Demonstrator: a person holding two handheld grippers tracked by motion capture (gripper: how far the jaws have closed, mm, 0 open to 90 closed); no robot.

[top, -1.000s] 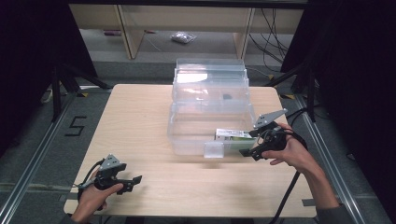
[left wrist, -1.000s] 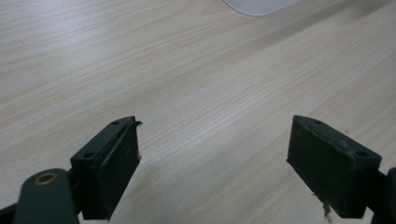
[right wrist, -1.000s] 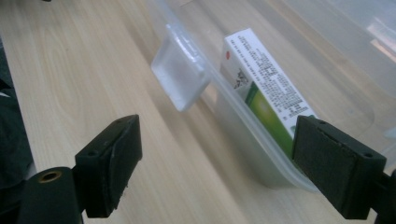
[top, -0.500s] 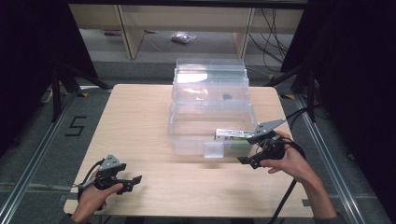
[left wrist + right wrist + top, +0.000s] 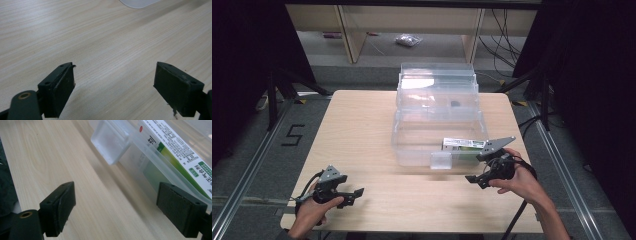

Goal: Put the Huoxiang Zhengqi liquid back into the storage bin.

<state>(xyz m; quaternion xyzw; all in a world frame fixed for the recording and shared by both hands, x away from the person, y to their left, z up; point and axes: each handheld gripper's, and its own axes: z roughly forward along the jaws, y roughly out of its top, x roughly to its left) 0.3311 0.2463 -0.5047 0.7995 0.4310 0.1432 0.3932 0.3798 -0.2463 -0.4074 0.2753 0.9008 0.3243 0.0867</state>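
Two grippers: both were held over the wooden table (image 5: 362, 130), one in each hand of the person.
Left gripper (image 5: 354, 192): it was near the front left corner of the table, well apart from the container. In the left gripper view its jaws stood wide apart, with bare wood between them and nothing held.
Right gripper (image 5: 473, 180): it was just in front of the right front corner of the clear plastic container (image 5: 437, 125). In the right gripper view its jaws also stood wide apart and gripped nothing; one jaw was close to the container wall, but I could not tell if it touched.
Clear plastic container: it stood in the middle of the table, toward the far edge, with its lid raised at the back.
Latch tab (image 5: 111, 142): a small clear flap hung at the front wall of the container, above the table surface.
White and green box (image 5: 464, 144): it lay inside the container, along the front wall at the right side.
Writing on the box (image 5: 175, 150): small printed characters in black on white, a red round mark near one end, and green labels with white characters. The script looked Korean, but it was too small to read with certainty.
Floor mark (image 5: 292, 135): the number 5 was marked on the floor left of the table.
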